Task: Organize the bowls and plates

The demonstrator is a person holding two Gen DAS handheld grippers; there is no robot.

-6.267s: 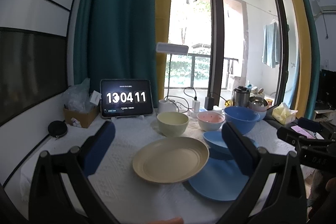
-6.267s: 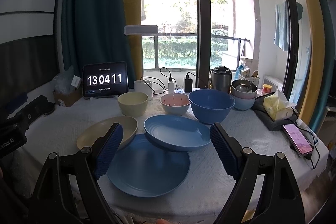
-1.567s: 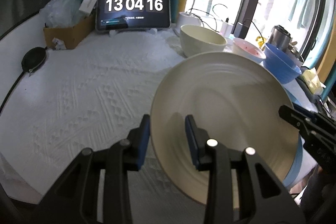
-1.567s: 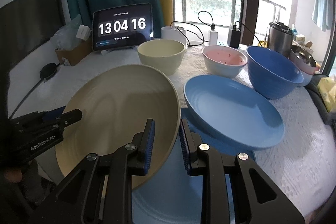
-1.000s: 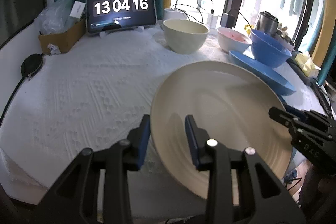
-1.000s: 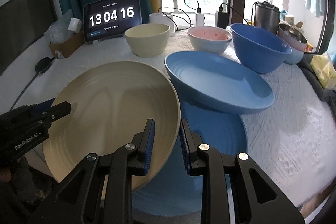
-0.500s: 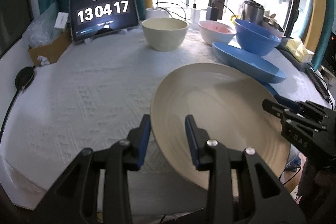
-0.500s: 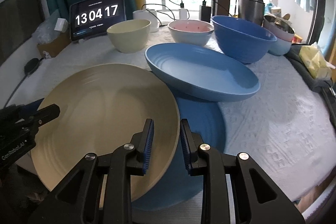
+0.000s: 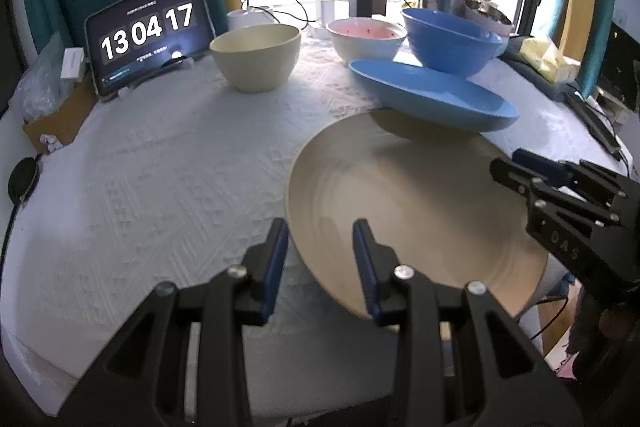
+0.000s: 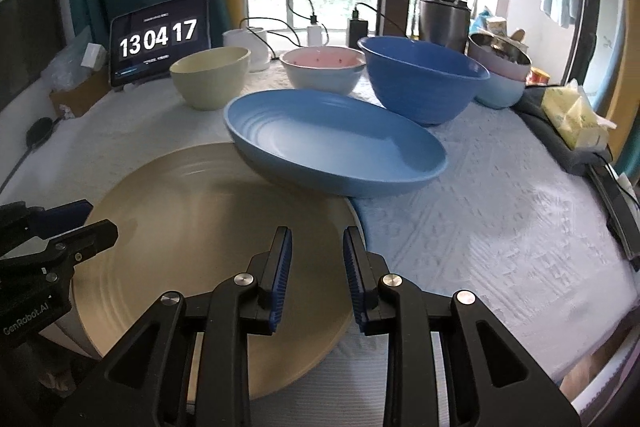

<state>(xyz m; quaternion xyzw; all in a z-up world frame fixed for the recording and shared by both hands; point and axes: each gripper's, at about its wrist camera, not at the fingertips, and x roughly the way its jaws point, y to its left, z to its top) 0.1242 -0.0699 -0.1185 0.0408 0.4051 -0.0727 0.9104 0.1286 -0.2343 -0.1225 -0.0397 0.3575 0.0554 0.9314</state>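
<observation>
1. Nearest, the cream plate [image 9: 412, 203] is held up by both tongs at once, each clamped on its rim from an opposite side.
2. The left tongs [image 9: 320, 259] are closed on the plate's left edge, one pad under it and one over it.
3. The right tongs [image 10: 316, 267] are closed on the plate's right edge in the same way.
4. Just behind, the blue plate [image 10: 336, 143] is seen tilted, its near edge overlapping the cream plate's far rim.
5. Further back on the white-clothed worktop [image 9: 160, 163], a row is formed by the cream bowl [image 9: 256, 55], the pink bowl [image 9: 366, 39] and the large blue bowl [image 9: 450, 41].
6. At the far left, a tablet [image 9: 148, 33] showing a clock is propped upright beside the cream bowl.
</observation>
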